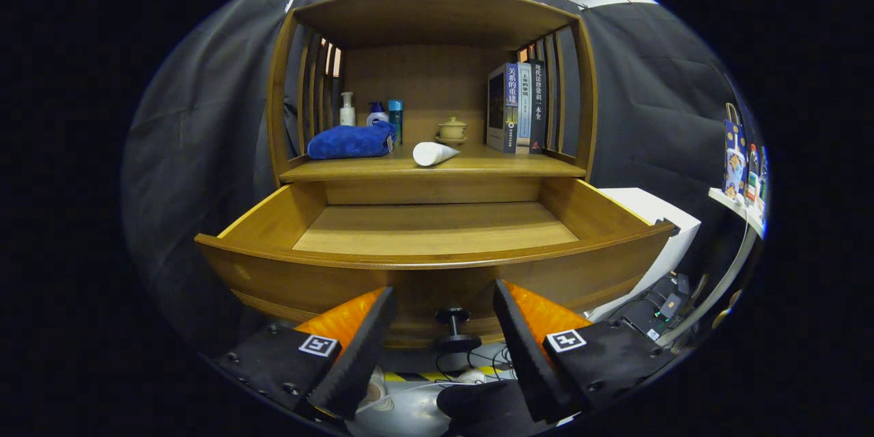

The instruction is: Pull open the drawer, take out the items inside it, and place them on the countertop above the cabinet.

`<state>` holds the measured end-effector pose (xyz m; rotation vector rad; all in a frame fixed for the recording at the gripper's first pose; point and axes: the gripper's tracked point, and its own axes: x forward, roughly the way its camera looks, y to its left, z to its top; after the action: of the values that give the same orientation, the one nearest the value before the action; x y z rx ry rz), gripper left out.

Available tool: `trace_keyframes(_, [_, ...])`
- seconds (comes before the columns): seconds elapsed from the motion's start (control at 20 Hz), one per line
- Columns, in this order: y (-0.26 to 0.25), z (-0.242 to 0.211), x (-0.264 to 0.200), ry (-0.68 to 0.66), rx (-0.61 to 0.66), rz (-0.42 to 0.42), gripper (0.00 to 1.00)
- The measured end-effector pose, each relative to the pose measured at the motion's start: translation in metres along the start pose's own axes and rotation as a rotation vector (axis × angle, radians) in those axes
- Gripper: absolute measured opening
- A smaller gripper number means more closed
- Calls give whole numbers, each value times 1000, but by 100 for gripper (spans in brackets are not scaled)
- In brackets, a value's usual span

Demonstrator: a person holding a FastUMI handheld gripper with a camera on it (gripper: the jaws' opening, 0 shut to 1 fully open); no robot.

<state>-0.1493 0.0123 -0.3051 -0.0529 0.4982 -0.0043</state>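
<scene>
Gripper (444, 317) fingers spread wide, empty, before the open drawer (437, 229); its small knob (454, 328) looks rigid, likely pinchable.

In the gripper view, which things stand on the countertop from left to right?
Blue towel with bottles behind it → white tube → small lidded cup → books. The open tongs hover before the drawer, at its knob.

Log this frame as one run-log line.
drawer: pulled open, nothing visible inside | white tube: lying on countertop | hand-held gripper: open, holding nothing, before drawer knob
</scene>
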Motion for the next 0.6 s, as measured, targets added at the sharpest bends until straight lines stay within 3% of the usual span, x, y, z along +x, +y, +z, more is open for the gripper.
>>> trace_keyframes(0.6, [-5,15,32,-4,24,-28,96])
